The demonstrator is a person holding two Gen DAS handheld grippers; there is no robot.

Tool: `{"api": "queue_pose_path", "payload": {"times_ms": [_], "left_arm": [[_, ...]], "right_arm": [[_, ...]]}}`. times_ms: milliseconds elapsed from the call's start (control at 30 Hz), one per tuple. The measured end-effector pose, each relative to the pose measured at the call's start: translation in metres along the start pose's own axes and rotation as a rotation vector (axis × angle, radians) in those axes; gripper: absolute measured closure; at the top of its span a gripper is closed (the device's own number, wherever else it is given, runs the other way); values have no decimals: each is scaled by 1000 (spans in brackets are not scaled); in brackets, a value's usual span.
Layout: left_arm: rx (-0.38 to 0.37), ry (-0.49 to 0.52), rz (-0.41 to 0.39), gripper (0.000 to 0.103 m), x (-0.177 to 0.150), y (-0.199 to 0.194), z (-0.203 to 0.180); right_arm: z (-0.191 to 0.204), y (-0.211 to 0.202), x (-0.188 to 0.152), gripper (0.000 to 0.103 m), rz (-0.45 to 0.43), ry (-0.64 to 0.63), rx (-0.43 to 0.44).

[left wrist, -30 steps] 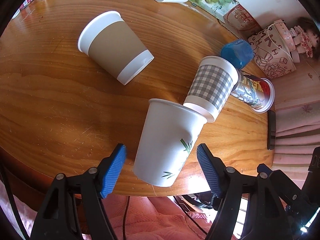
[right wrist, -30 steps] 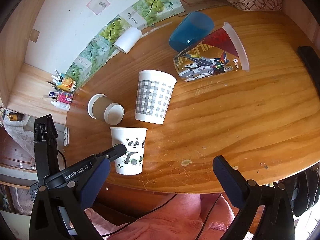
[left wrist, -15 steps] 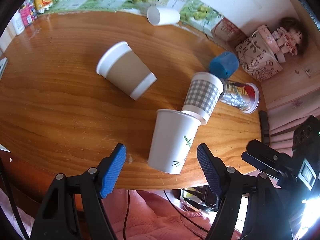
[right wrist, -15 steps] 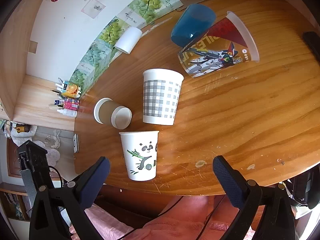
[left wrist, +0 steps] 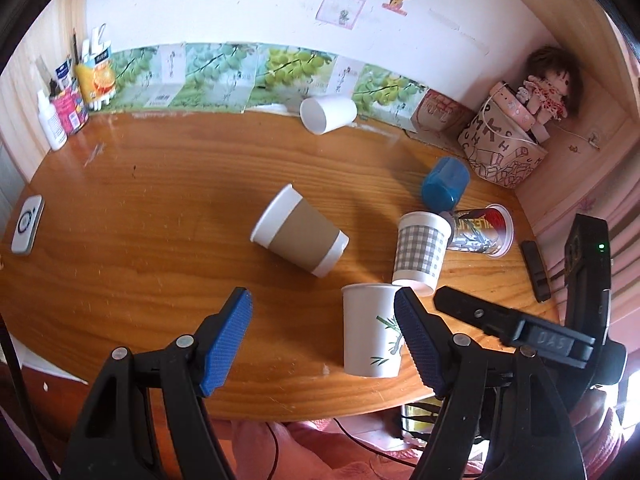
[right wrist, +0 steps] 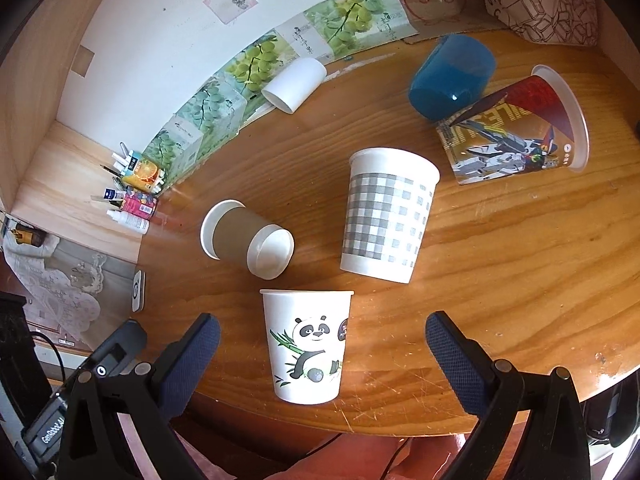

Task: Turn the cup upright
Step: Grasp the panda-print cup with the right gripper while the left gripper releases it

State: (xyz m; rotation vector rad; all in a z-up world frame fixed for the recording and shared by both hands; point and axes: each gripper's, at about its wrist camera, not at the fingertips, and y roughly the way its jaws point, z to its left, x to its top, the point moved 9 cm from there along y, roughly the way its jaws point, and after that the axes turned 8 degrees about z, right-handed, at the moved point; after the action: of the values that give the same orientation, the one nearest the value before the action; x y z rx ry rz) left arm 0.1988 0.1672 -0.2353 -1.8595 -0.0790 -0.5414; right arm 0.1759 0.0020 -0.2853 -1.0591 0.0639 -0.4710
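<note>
Both pairs of fingers gape wide and hold nothing: the left gripper (left wrist: 322, 338) and right gripper (right wrist: 320, 364) hover at the near tabletop (right wrist: 520, 264) edge. The panda cup (right wrist: 307, 346) stands upright there (apparently done); the brown cup (left wrist: 300, 236), lying on its side farther off, seems next.
</note>
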Motion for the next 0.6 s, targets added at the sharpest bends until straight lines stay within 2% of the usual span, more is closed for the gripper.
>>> {"api": "queue_pose_path", "payload": {"times_ms": [333,600], "left_arm": [[-9,102,23,26,13,-2,22],[-42,134,75,26,16,0,39]], "right_arm": [[16,34,-6,0,4,77,-9],[35,55,-6,0,-29,66,-38]]}}
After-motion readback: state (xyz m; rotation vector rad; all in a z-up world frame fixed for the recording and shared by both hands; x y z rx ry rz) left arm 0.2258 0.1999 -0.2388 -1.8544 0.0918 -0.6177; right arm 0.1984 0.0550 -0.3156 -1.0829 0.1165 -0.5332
